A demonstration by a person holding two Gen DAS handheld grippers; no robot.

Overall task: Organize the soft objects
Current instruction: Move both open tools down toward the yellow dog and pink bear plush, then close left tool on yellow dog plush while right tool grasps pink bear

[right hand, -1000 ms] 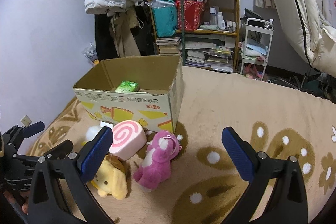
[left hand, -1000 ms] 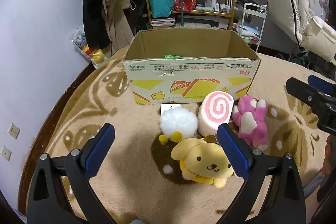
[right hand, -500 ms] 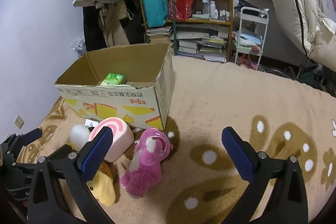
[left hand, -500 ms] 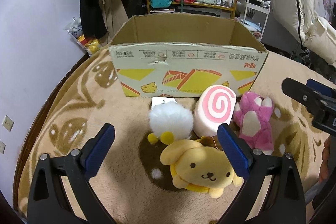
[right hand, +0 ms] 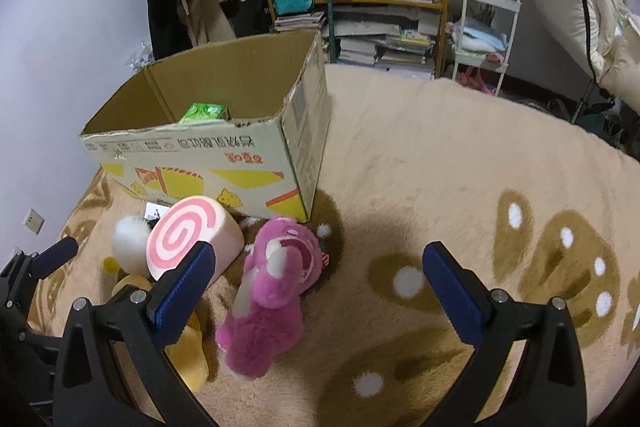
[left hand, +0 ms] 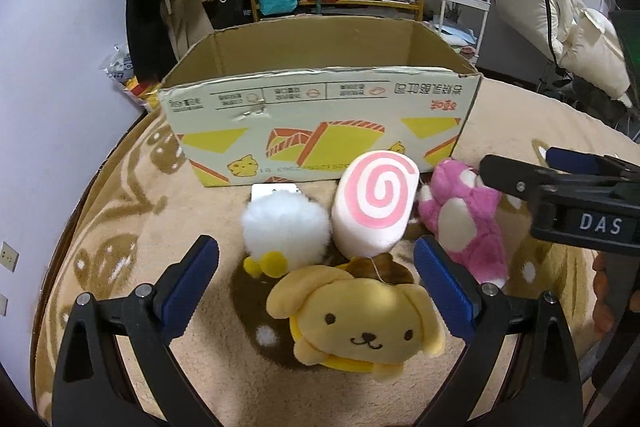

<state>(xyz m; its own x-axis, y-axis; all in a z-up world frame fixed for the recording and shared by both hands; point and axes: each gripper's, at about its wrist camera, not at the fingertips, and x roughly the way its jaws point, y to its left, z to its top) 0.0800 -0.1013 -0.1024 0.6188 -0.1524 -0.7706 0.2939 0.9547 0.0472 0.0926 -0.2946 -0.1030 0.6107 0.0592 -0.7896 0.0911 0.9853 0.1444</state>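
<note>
- The left tool [left hand: 316, 291] is hanging with its fingers spread wide and pinching nothing, and the yellow dog plush [left hand: 356, 323] is lying directly between and just ahead of them, face up toward the camera, its floppy ears running side to side across the gap.
- The right tool [right hand: 316, 291] is likewise spread and empty; the pink bear plush [right hand: 272, 299] is lying just inside its left finger, body running away from the camera.
- Judging by this, the left tool is the nearer one to the dog.
- Just behind, the white pom-pom plush [left hand: 286, 227] and the swirl roll cushion [left hand: 374, 203] are sitting side by side on the carpet [right hand: 440, 167].
- Farthest, the cardboard box [left hand: 320, 131] is standing open, touching the cushion, a green packet [right hand: 204, 111] inside.
</note>
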